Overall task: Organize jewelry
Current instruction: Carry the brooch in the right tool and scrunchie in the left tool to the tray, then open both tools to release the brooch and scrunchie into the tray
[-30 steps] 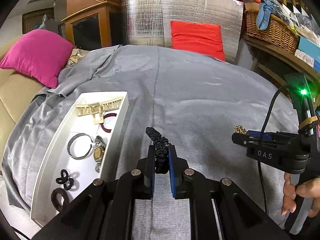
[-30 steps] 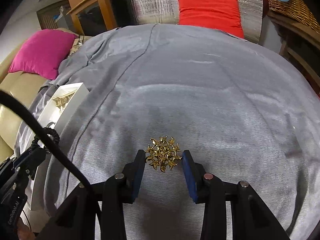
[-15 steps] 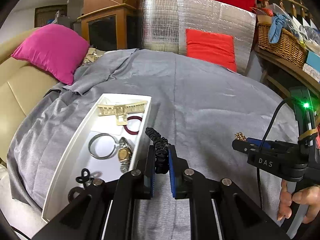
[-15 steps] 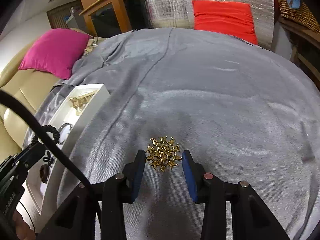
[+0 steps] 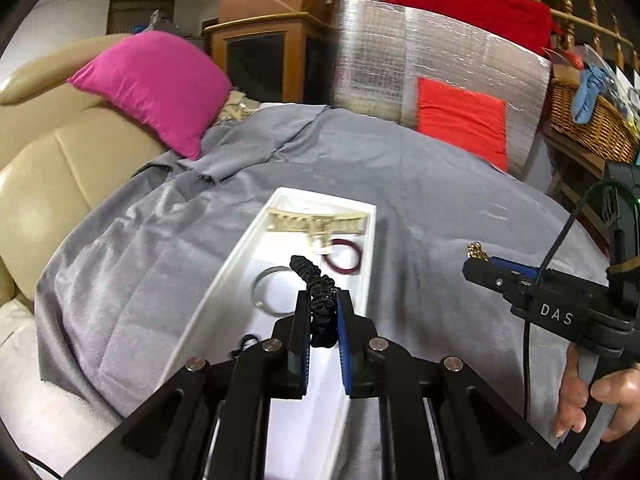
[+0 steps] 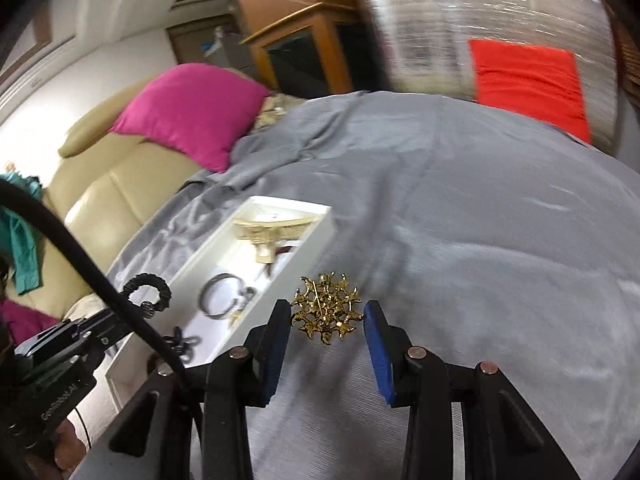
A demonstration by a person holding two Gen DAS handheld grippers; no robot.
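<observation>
Holding black scrunchie (image 5: 319, 300) pinched tight, left gripper (image 5: 322, 322) hangs over white tray (image 5: 224, 276). Right gripper (image 6: 326, 330) carries gold brooch (image 6: 326, 308) between wider-set pads, near tray's edge. Tray holds gold choker (image 5: 316, 222), bangle (image 5: 266, 290), red ring (image 5: 346, 258). Two pieces left to drop in.

Black scrunchie (image 5: 316, 284), gold brooch (image 6: 326, 308), white tray (image 5: 224, 280), grey cloth (image 5: 420, 184).

Surface: grey cloth (image 5: 420, 200), wrinkled.
Left: beige leather sofa (image 5: 52, 168), magenta cushion (image 5: 156, 88).
Rear: wooden cabinet (image 5: 260, 60), silver foil panel (image 5: 400, 64), red cushion (image 5: 464, 120).
Right: wicker basket (image 5: 588, 124).
</observation>
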